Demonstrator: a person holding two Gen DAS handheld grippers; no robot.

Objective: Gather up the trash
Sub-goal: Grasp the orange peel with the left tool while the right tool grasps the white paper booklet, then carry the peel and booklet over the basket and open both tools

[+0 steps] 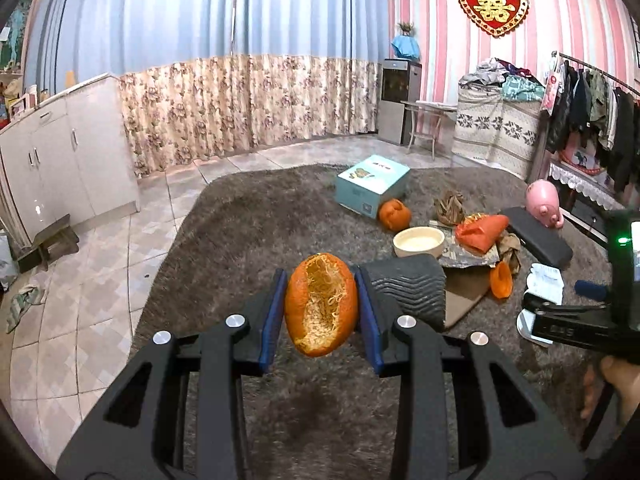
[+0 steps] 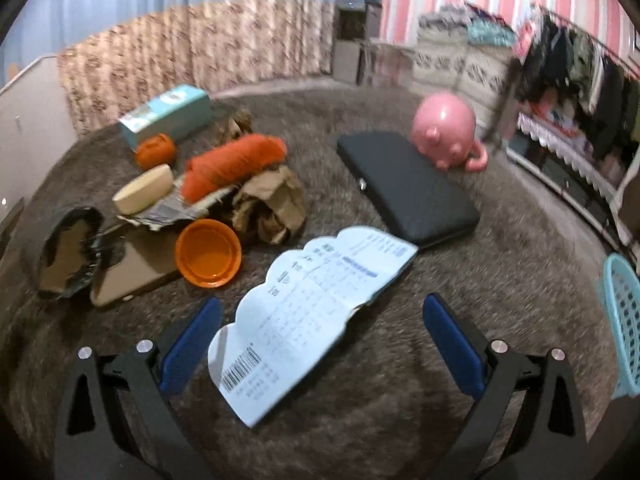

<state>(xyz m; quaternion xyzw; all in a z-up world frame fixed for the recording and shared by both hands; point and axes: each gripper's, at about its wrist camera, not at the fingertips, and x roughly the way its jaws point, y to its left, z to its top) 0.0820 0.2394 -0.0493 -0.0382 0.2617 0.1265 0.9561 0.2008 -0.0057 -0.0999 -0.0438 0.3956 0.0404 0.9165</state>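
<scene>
Evenly lit indoors, moderately bright, with a cool blue glow through the curtains [image 1: 200, 12]. Sharp across the left wrist view; smeared by motion blur in the right wrist view, worst on the clothes rack [image 2: 572, 92] and far wall. Strong fisheye bending at the edges, black vignette in the corners. Small glare spots on the white cabinet [image 1: 38, 210] and pink pig [image 2: 442, 114]. Soft shadow on the rug [image 1: 312, 400].

I see brown shag rug [image 1: 248, 232] center, tiled floor [image 1: 80, 300] at 9, white cabinets [image 1: 60, 160] at 10, floral curtains [image 1: 248, 100] at 12, pink-striped wall [image 1: 448, 40] at 1.
</scene>
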